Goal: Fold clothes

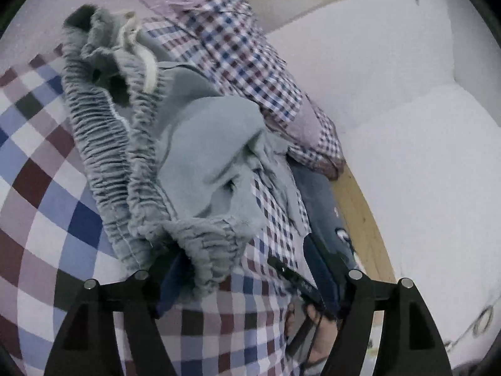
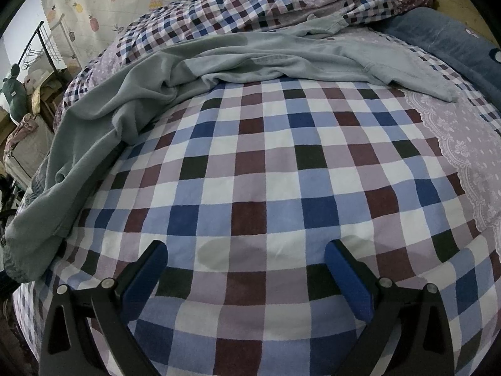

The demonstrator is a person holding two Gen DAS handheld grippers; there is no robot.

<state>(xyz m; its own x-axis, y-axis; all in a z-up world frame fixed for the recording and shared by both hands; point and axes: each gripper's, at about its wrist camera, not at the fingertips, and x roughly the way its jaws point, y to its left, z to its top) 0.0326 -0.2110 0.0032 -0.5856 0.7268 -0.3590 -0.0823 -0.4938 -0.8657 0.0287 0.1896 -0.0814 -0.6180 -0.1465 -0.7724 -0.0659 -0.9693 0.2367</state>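
Observation:
A grey-green pair of sweatpants [image 1: 213, 144] with a ribbed elastic waistband [image 1: 103, 144] and a pale drawstring [image 1: 141, 50] is bunched up right in front of my left gripper [image 1: 244, 250]. Its jaws stand apart, and a fold of the waistband lies between them, draped against the left finger. In the right wrist view the same garment [image 2: 131, 94] sprawls crumpled across the far and left side of the checked bed sheet [image 2: 281, 172]. My right gripper [image 2: 245, 246] hovers open over bare sheet, well short of the garment, with nothing between its blue pads [image 2: 347, 272].
A checked quilt [image 2: 250, 3] is heaped at the bed's far end beside a dark blue pillow [image 2: 444, 37]. A wooden bed frame [image 1: 360, 219] borders a white wall [image 1: 407, 94]. Clutter and a metal rack [image 2: 31, 62] stand off the left edge.

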